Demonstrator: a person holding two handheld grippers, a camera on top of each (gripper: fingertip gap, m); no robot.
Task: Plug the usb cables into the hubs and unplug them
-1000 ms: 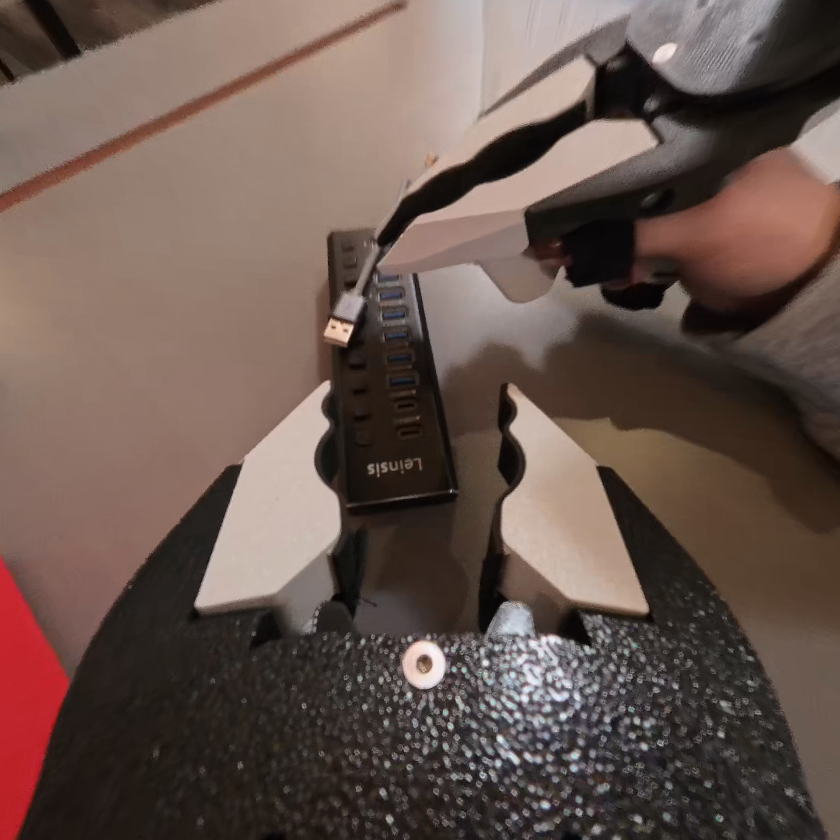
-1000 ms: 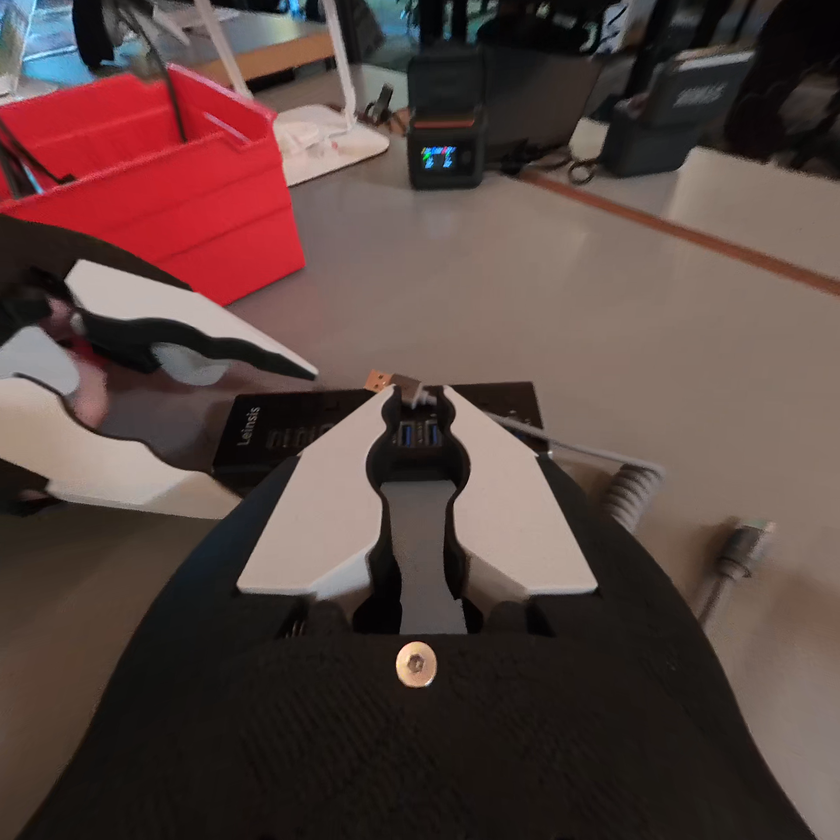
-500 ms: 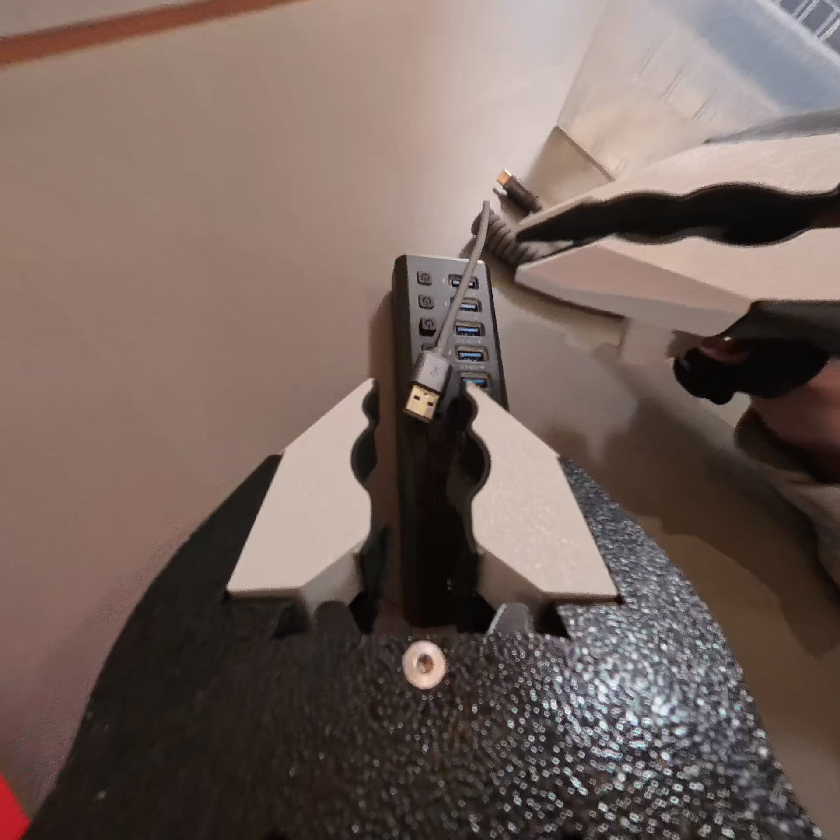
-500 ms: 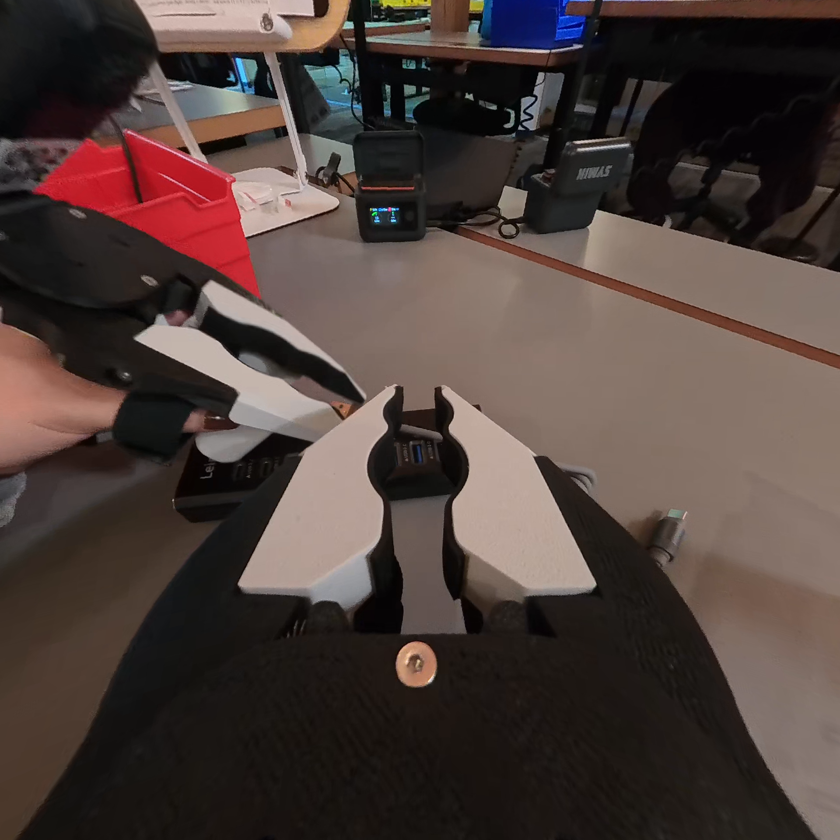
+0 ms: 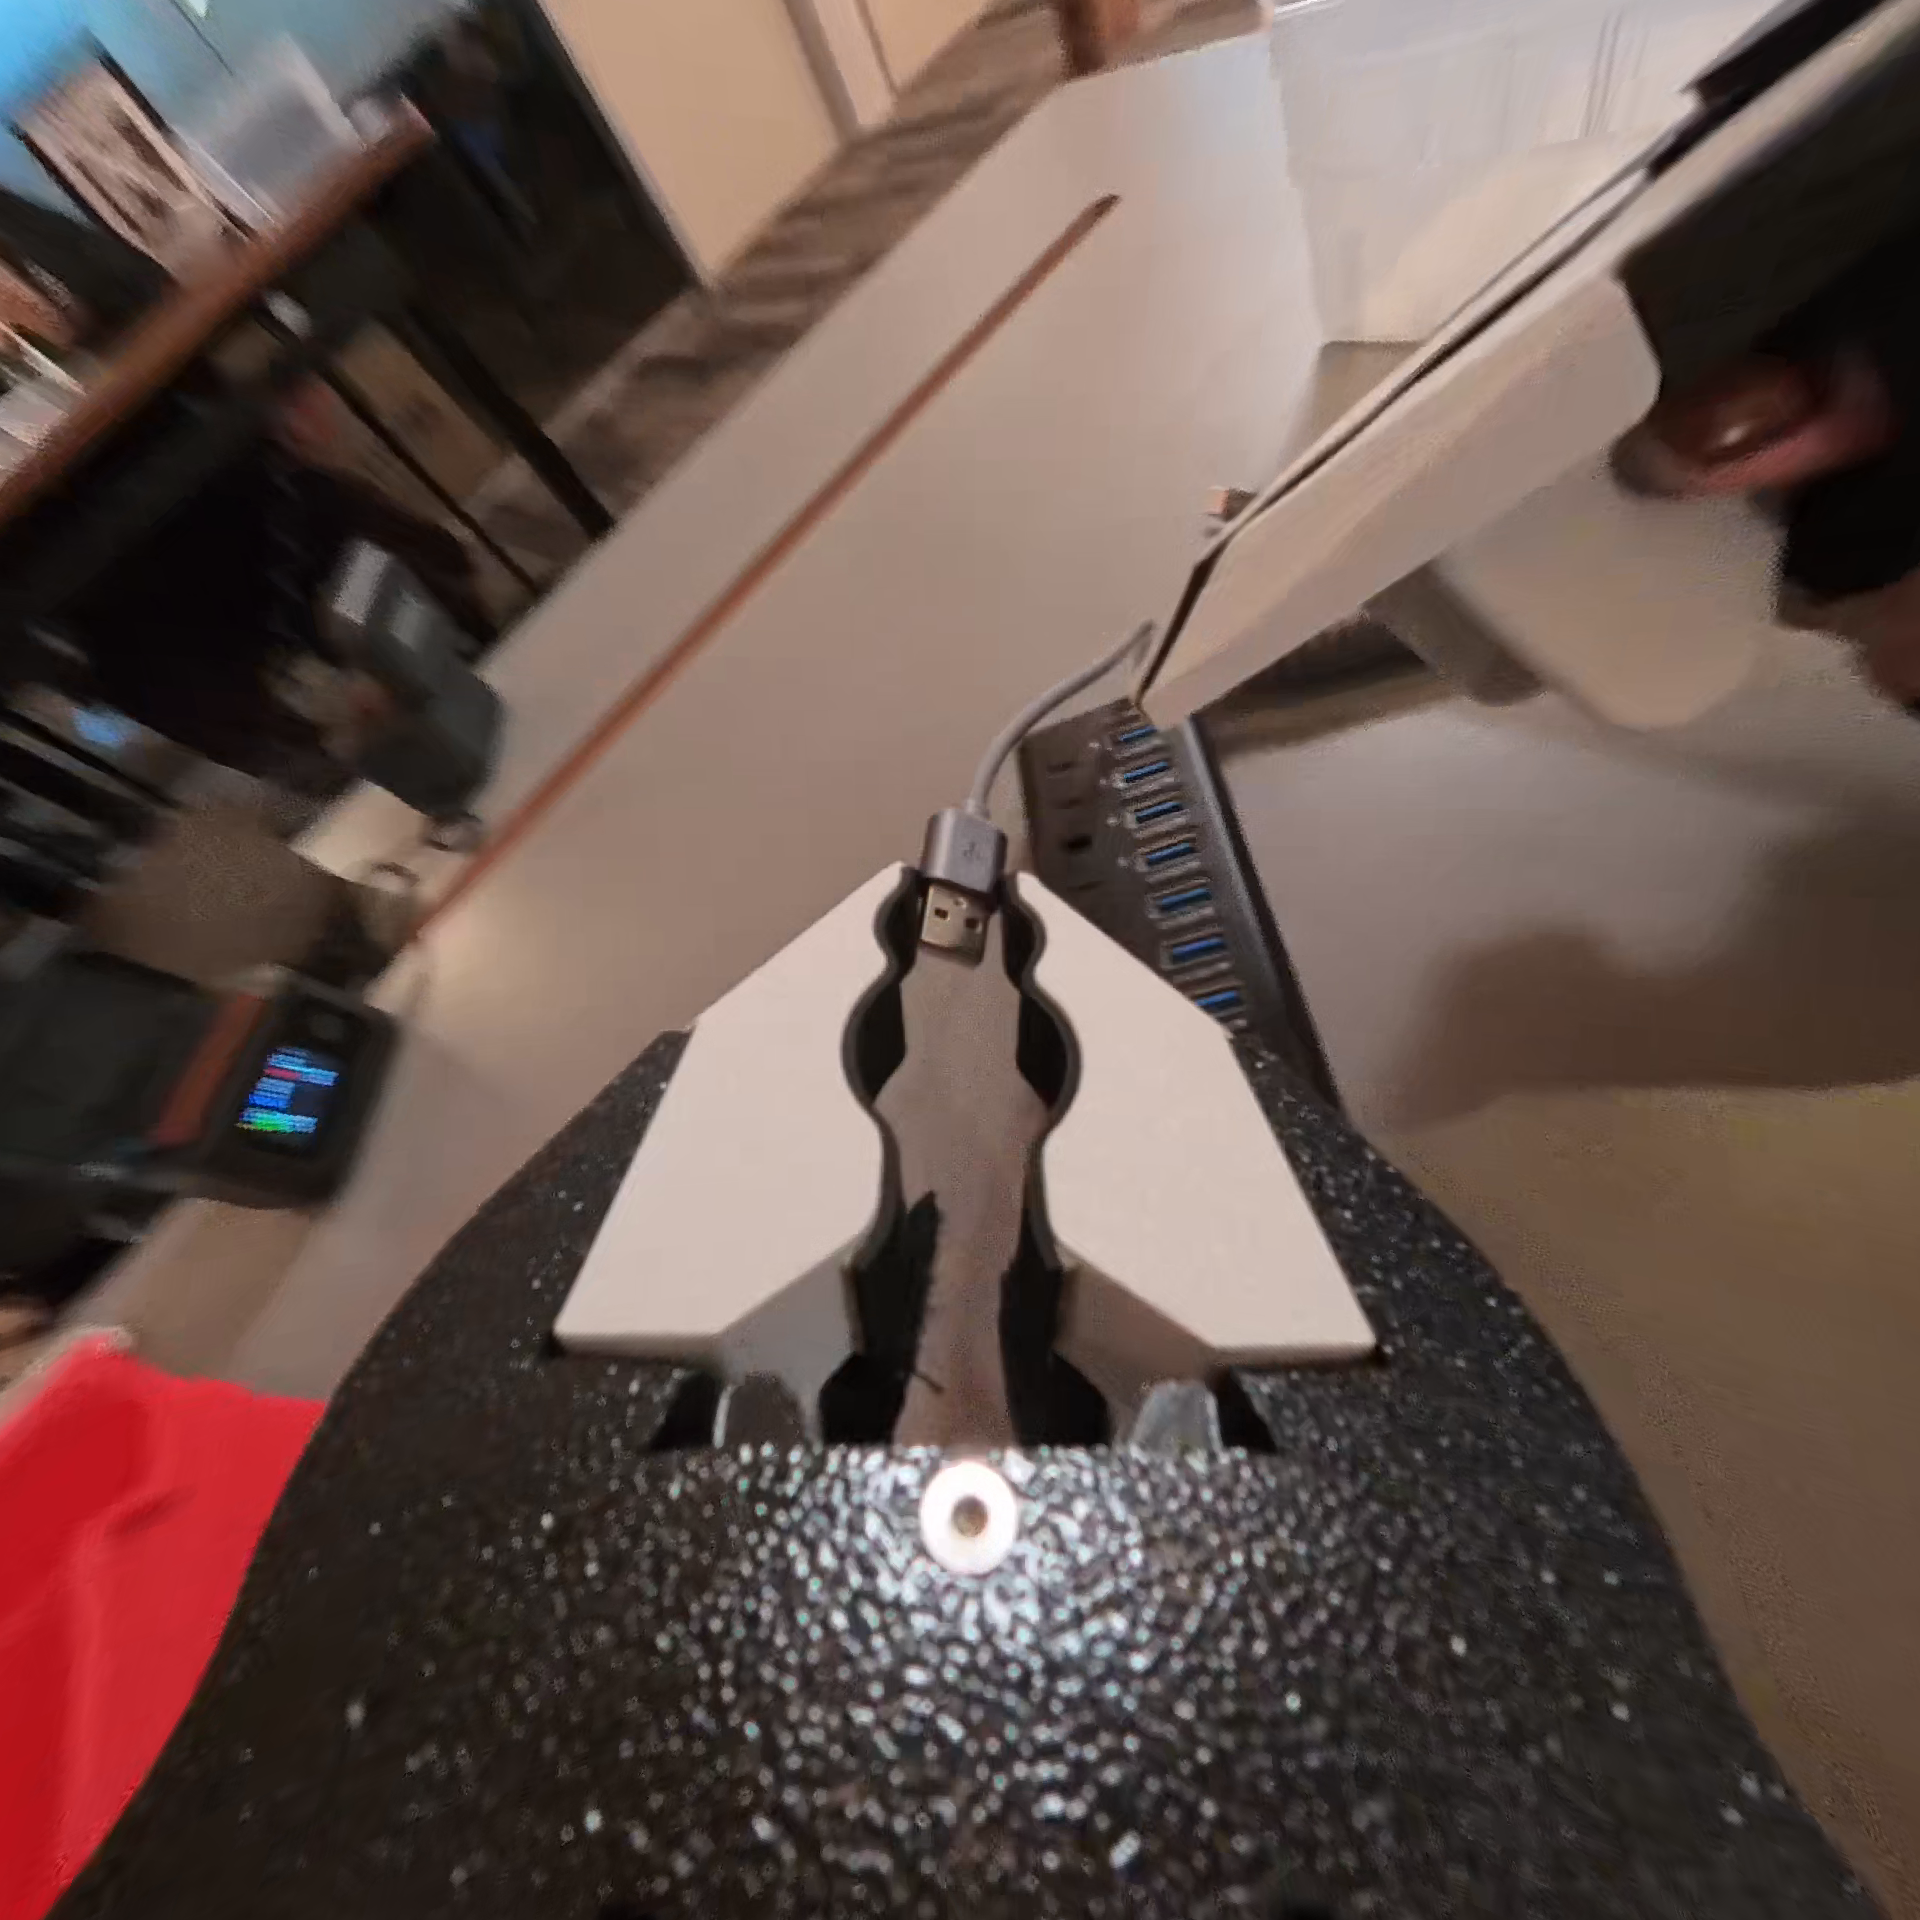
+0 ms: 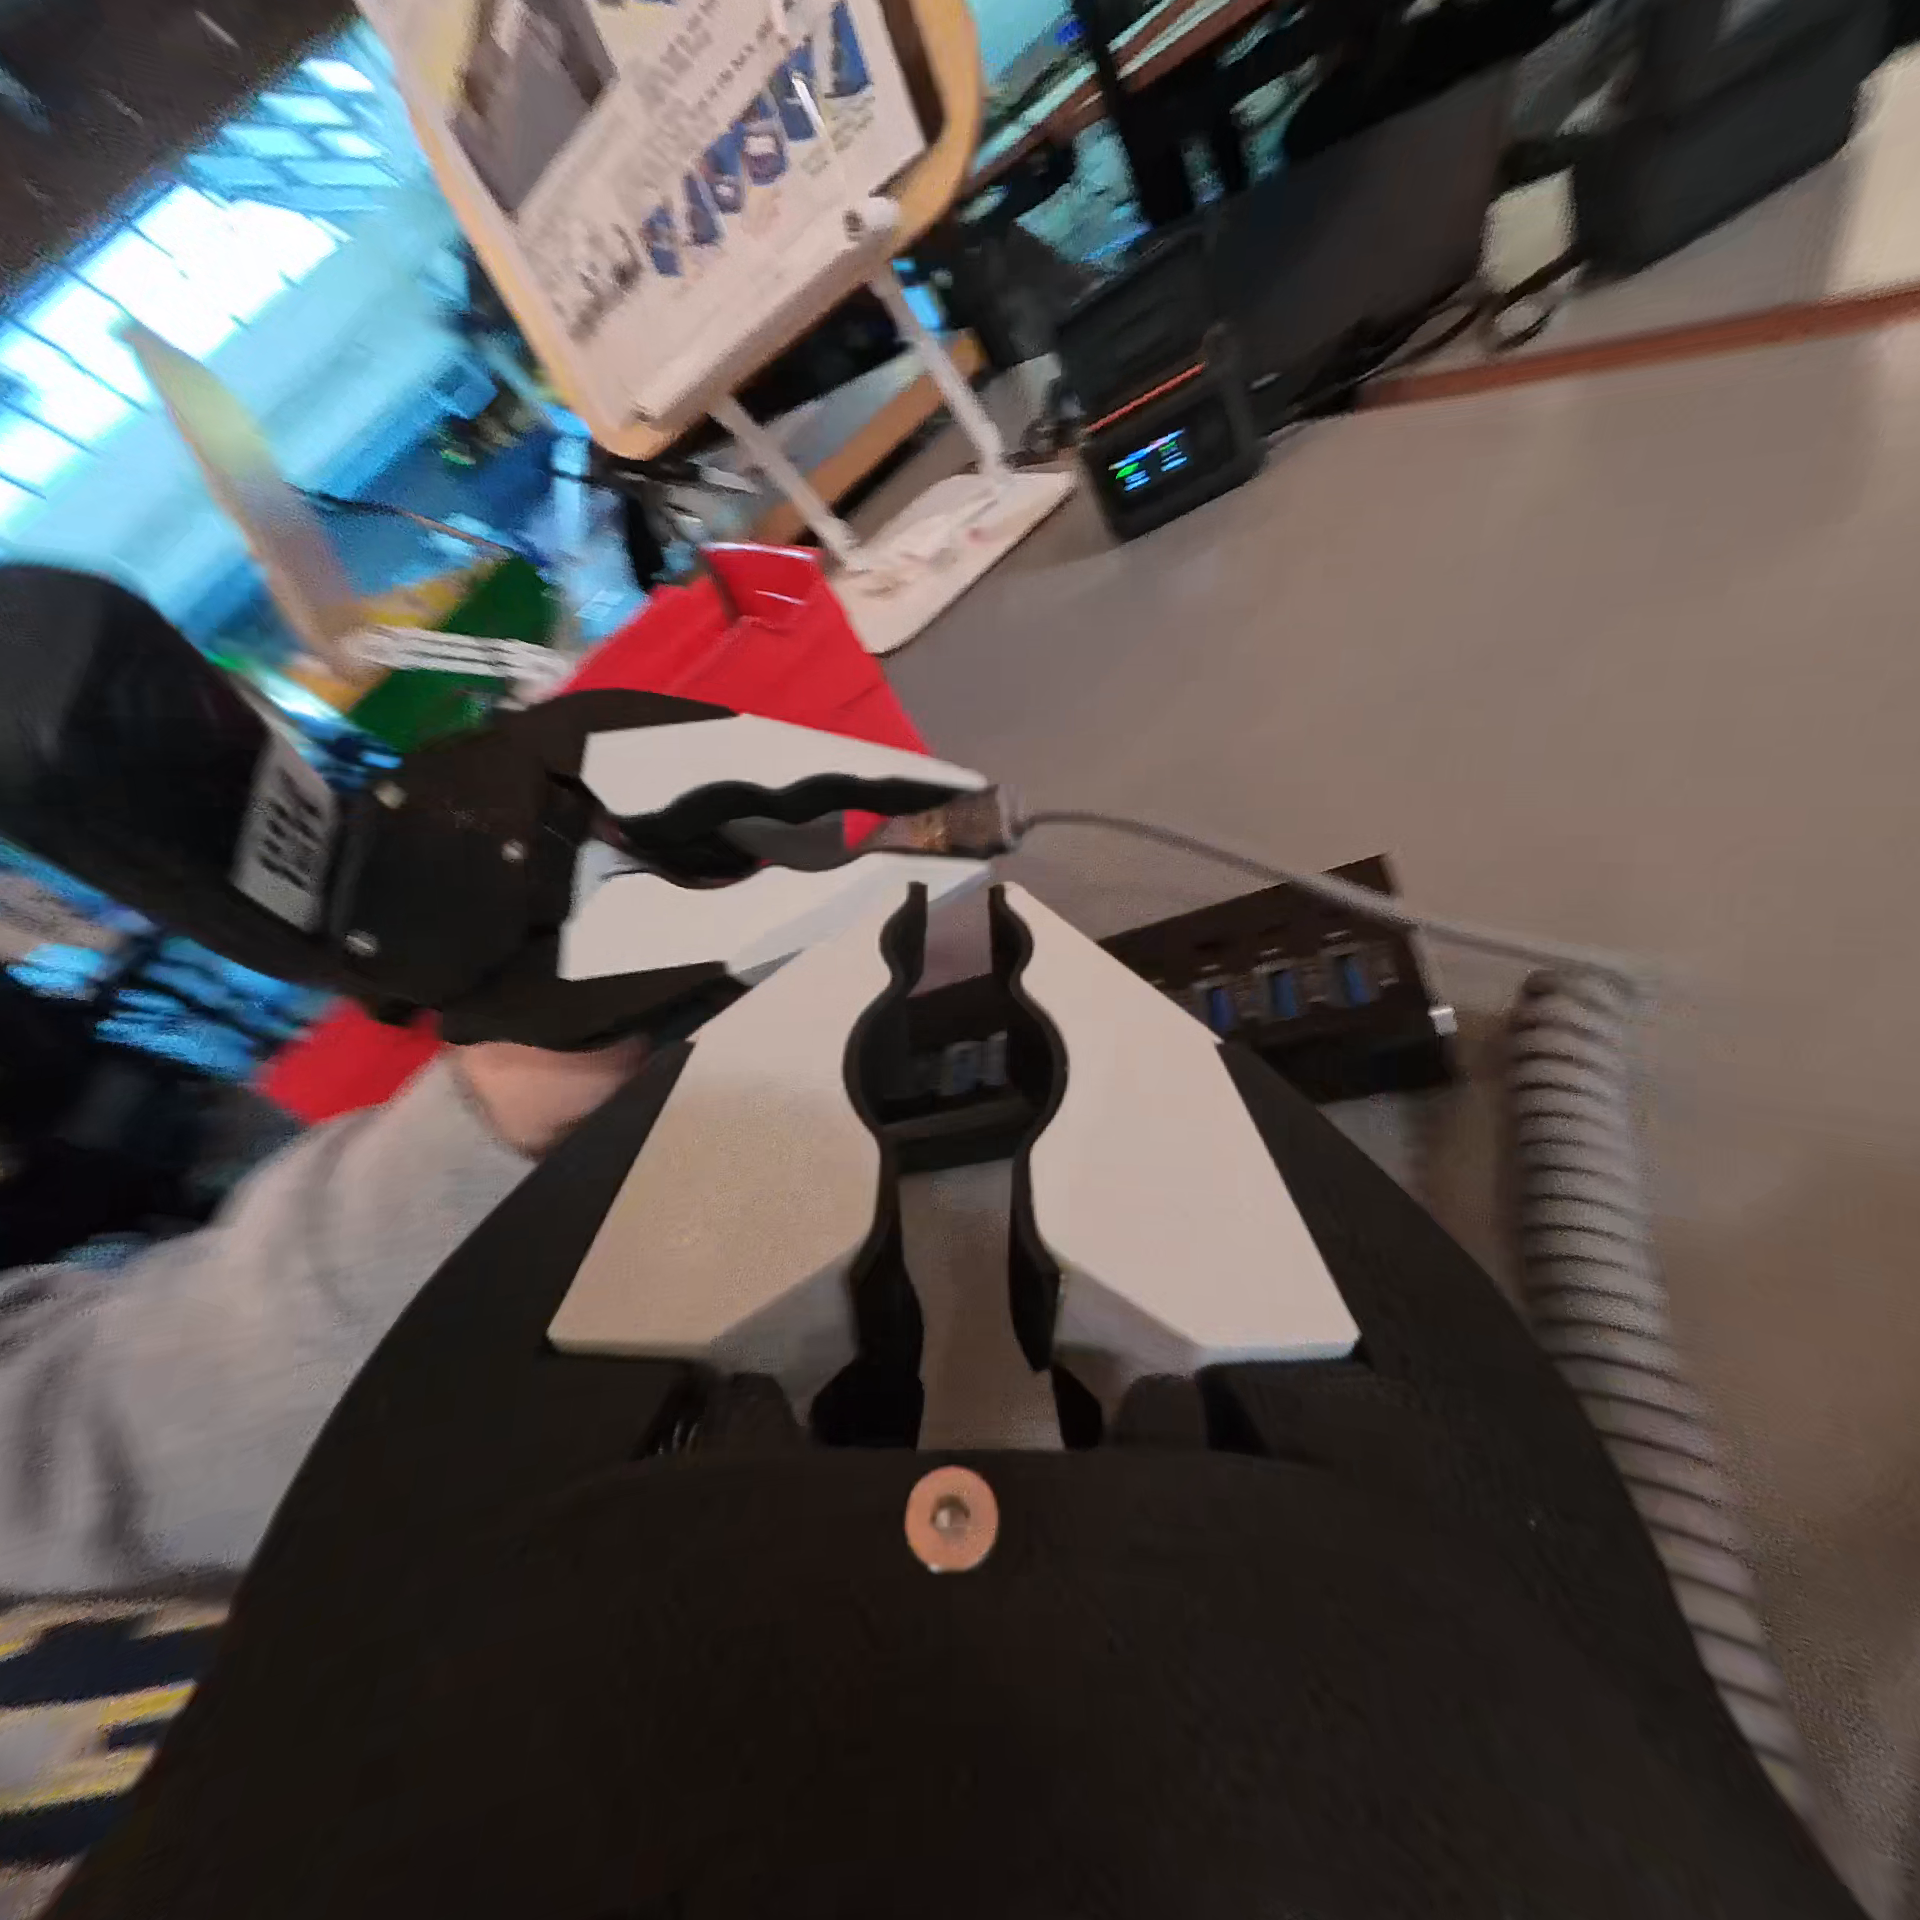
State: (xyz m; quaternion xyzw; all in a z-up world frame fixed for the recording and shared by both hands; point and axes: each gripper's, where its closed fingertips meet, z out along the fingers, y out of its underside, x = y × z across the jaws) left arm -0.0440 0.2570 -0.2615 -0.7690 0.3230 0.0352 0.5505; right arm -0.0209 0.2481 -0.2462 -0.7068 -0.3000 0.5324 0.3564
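Note:
A black multi-port USB hub (image 5: 1174, 862) lies on the grey table; it also shows in the right wrist view (image 6: 1278, 987). My left gripper (image 5: 961, 909) is shut on the grey USB-A plug (image 5: 964, 847), metal end pointing back at the camera, held just left of and above the hub. In the right wrist view the left gripper (image 6: 971, 821) holds the plug (image 6: 951, 831) above the hub, and the cable (image 6: 1247, 868) runs right to a coiled section (image 6: 1569, 1195). My right gripper (image 6: 954, 899) has a narrow gap with nothing in it. It hangs over the hub's far end (image 5: 1153, 675).
A red bin (image 6: 769, 665) stands at the table's left and shows in the left wrist view (image 5: 104, 1558). A small black device with a lit screen (image 6: 1164, 468) and a white sign stand (image 6: 935, 551) are at the back. A person's sleeve (image 6: 260, 1299) is at left.
The left gripper has shut on the USB plug and lifted it beside the hub. The right gripper, which held the cable a second ago, no longer holds it. Both views have tilted.

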